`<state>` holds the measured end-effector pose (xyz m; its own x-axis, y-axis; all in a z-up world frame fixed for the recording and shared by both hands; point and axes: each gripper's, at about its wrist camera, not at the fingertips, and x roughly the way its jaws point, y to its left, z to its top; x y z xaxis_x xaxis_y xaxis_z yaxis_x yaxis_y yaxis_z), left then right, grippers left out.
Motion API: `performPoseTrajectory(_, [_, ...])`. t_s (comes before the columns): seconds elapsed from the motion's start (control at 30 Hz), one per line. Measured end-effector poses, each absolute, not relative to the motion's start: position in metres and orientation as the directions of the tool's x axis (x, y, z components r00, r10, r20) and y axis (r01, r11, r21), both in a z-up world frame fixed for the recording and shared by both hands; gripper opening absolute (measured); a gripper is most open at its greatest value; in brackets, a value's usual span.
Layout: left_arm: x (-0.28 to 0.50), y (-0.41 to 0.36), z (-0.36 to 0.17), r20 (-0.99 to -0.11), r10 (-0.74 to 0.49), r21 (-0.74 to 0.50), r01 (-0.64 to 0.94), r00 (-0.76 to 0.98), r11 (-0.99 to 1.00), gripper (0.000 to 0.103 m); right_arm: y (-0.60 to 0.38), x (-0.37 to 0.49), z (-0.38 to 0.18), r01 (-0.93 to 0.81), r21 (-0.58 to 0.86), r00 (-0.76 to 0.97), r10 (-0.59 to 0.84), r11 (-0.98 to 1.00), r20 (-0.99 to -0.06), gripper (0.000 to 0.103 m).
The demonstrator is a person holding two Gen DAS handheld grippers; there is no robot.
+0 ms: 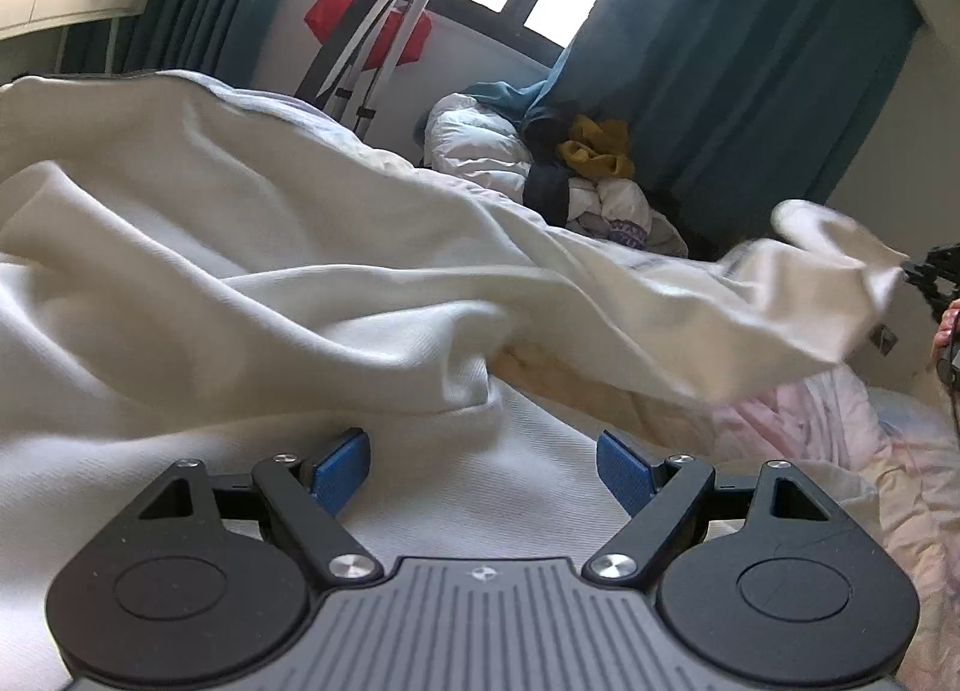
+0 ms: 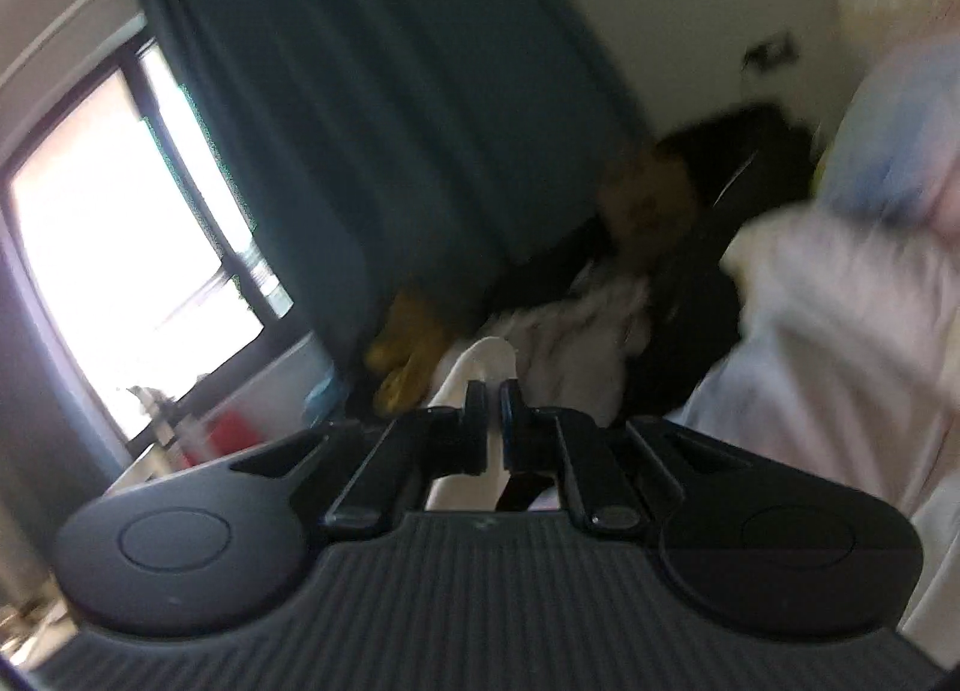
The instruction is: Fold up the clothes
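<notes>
A large white garment point(image 1: 252, 247) lies rumpled across the bed in the left wrist view. My left gripper point(image 1: 483, 466) is open, its blue pads point(image 1: 342, 472) resting low over the cloth with nothing between them. One end of the garment point(image 1: 828, 283) is lifted at the right, held by my right gripper point(image 1: 918, 271) at the frame edge. In the blurred right wrist view my right gripper point(image 2: 493, 397) is shut on a strip of the white garment point(image 2: 480, 367).
A pile of clothes, white, dark and yellow point(image 1: 594, 150), sits at the far end by a teal curtain point(image 1: 750, 60). A folding metal rack point(image 1: 384, 30) stands under the window. A pink patterned bedsheet point(image 1: 828, 439) shows at the right.
</notes>
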<state>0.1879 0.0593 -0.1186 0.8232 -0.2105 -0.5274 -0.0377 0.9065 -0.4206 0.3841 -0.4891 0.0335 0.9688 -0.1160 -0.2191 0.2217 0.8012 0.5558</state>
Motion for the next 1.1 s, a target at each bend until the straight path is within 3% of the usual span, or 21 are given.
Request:
performPoseTrajectory(0.1, [0.193,0.058,-0.122,-0.539,-0.208,-0.411,-0.04,0.816,0.911,0.084,-0.522,0.39,0.02,0.317,0.522,0.945,-0.215,0.792,-0.248,0.008])
performPoseTrajectory(0.2, [0.196,0.057,-0.124,-0.546,-0.208,-0.408,-0.04,0.812,0.912,0.085,-0.558,0.381,-0.044,0.453,0.508,0.881,-0.281,0.733,-0.38,0.008])
performPoseTrajectory(0.3, [0.197,0.055,-0.125,-0.543,-0.207,-0.394,-0.03,0.814,0.919,0.086,-0.588,0.363,-0.124,0.56,0.534,0.804,-0.259,0.633,-0.535,0.009])
performPoseTrajectory(0.47, [0.197,0.047,-0.124,-0.528,-0.208,-0.372,-0.004,0.823,0.928,0.087,-0.594,0.306,-0.185,0.517,0.699,0.85,-0.194,0.494,-0.49,0.01])
performPoseTrajectory(0.53, [0.196,0.042,-0.122,-0.526,-0.2,-0.354,0.001,0.826,0.935,0.087,-0.586,0.289,-0.185,0.507,0.717,0.855,-0.173,0.477,-0.49,0.011])
performPoseTrajectory(0.87, [0.189,0.021,-0.111,-0.505,-0.19,-0.29,0.042,0.842,0.956,0.087,-0.452,0.205,-0.099,0.352,0.486,0.853,-0.06,0.8,-0.519,0.013])
performPoseTrajectory(1.1, [0.16,0.001,-0.097,-0.458,-0.235,-0.229,0.142,0.857,0.963,0.087,-0.394,0.159,-0.056,0.177,0.386,0.866,0.043,0.905,-0.497,0.013])
